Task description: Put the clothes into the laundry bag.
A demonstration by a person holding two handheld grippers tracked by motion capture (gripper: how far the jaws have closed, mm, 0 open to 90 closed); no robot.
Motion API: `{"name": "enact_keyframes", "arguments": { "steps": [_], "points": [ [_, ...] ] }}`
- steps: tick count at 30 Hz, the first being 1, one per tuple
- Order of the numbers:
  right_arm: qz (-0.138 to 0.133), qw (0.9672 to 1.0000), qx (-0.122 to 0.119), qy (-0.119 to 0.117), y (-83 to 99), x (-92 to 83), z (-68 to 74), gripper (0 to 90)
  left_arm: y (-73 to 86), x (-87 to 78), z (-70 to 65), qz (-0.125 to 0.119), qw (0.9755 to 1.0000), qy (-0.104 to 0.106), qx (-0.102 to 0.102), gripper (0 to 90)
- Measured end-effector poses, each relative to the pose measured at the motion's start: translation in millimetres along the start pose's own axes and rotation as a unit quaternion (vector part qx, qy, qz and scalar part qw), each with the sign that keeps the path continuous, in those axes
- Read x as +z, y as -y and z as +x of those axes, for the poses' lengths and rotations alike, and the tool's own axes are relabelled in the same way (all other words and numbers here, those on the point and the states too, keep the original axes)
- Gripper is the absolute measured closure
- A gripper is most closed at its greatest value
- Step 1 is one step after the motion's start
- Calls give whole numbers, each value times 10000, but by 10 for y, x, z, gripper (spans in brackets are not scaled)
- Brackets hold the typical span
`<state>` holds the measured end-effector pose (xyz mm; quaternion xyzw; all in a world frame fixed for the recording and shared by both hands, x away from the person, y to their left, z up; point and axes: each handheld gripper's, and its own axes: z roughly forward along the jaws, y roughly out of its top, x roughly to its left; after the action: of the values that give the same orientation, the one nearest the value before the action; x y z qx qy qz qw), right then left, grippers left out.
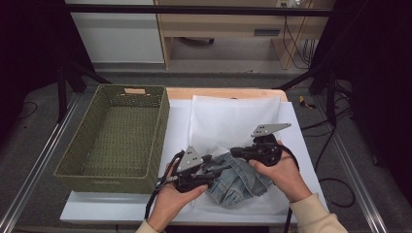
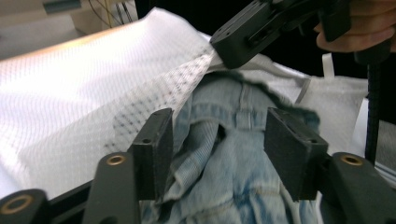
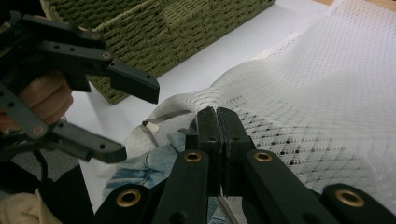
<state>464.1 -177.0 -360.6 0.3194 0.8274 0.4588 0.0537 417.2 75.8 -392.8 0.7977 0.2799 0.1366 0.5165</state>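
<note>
A crumpled light-blue denim garment (image 1: 238, 182) lies at the table's front, its far end tucked under the mouth of a white mesh bag (image 1: 233, 119). My right gripper (image 1: 233, 152) is shut on the bag's edge (image 3: 205, 100) and holds it lifted above the denim (image 3: 135, 170). My left gripper (image 1: 218, 170) is open, and in the left gripper view its jaws stand on either side of the denim (image 2: 233, 177) with the fabric bunched between them. The right gripper (image 2: 224, 53) shows at the top there, pinching the mesh bag (image 2: 93, 88). The left gripper (image 3: 140, 122) appears open in the right gripper view.
A green woven basket (image 1: 104, 177) with nothing visible in it sits on the table's left side, next to the bag. The mesh bag spreads flat over a white sheet (image 1: 175, 126) toward the far edge. Black frames and cables stand around the table.
</note>
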Motion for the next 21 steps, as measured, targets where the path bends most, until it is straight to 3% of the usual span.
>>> {"name": "enact_keyframes", "arguments": {
  "steps": [7,13,17,21],
  "points": [
    [-278,9994,160,-115,163,-23,14,893,112,-20,0,26,9999,-69,-71,443],
    [-427,9990,153,-16,274,-33,34,893,179,-38,-42,39,9998,92,-188,492],
    [-417,9990,5,174,306,-9,65,893,215,-55,-75,28,9996,60,-266,570],
    [-475,9986,27,223,339,-5,74,892,260,-49,-101,93,9992,142,-359,692]
  ]
}}
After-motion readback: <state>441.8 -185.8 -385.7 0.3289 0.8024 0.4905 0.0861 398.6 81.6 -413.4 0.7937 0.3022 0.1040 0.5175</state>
